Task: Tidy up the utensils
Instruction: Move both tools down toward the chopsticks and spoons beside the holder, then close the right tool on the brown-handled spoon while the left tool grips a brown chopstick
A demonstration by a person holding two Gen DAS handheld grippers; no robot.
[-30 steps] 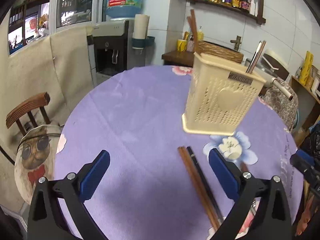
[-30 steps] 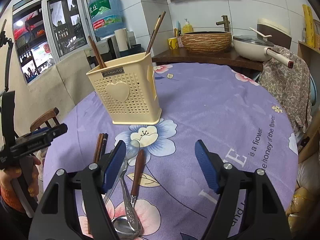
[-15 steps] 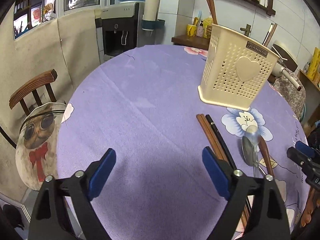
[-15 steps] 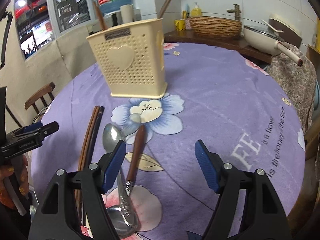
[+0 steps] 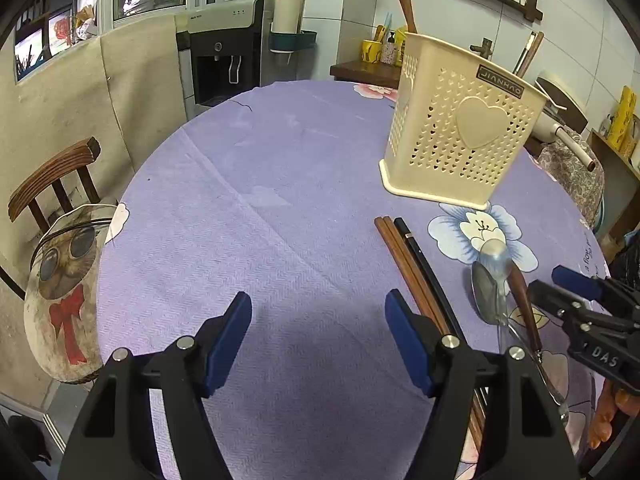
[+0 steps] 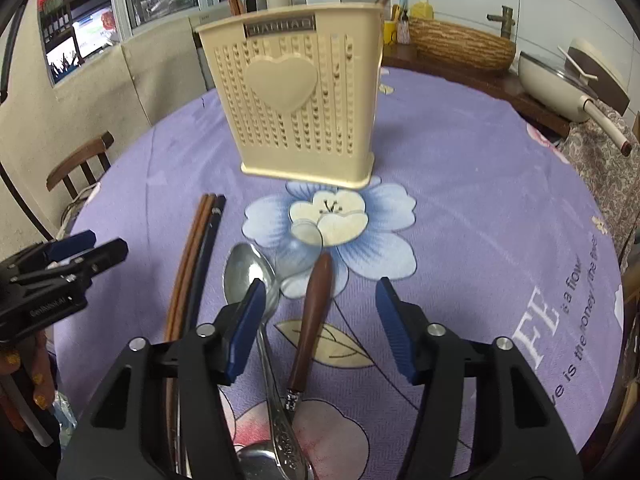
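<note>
My left gripper (image 5: 318, 336): fingers wide apart, holding nothing, over bare purple cloth on the bench (image 5: 248, 208).
My right gripper (image 6: 320, 320): fingers wide apart too, empty, right above the spoons.
Holder (image 6: 296, 96): the cream basket stands upright past the blue flower, with a few chopsticks in it already.
Chopsticks (image 6: 192, 264): brown and black sticks lie side by side on the cloth, left of the spoons.
Metal spoon (image 6: 250, 276): lies flat, bowl toward the holder. I think it is hard, smooth and slippery.
Wood-handled utensil (image 6: 314, 316): just beside the metal spoon, between my right fingers. I think it is light and stiff.
Where I would grab: the middle of the brown handle, which looks less slippery than the shiny metal.
</note>
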